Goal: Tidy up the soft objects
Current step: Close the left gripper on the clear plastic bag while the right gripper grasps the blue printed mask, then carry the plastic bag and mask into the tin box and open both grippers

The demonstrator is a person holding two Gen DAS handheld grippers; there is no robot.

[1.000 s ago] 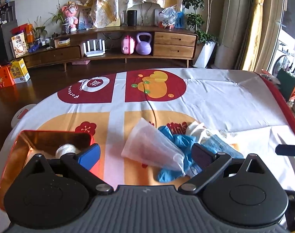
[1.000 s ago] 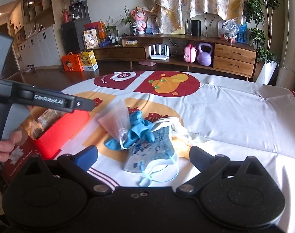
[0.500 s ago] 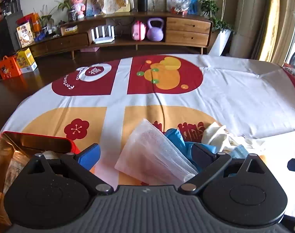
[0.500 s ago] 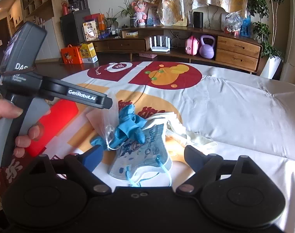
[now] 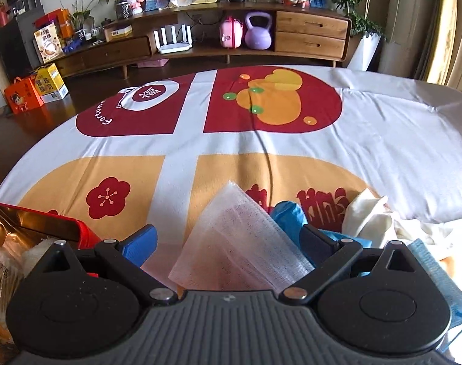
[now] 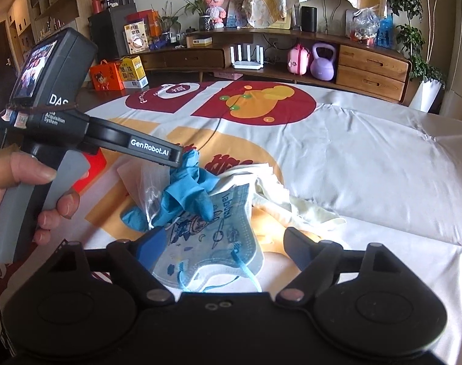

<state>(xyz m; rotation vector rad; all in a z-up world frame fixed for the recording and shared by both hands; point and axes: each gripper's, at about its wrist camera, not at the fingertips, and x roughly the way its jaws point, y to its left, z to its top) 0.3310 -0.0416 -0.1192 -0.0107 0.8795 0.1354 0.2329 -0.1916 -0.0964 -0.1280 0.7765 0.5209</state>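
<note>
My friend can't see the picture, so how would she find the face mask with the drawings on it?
Start at the big table with the red and orange printed cloth. Near its front edge lies a small heap of soft things. The face mask is the nearest piece, light blue with cartoon doodles and blue ear loops, lying partly under the plain blue glove, beside the cream cloth.

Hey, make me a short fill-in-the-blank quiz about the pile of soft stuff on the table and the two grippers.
1. The rubber glove in the pile is ____ in colour.
2. The left gripper has its jaws ____ around the translucent foam pouch.
3. The face mask lies between the fingers of the ____ gripper.
4. The red box sits to the ____ of the pile.

Answers: blue; open; right; left
</note>
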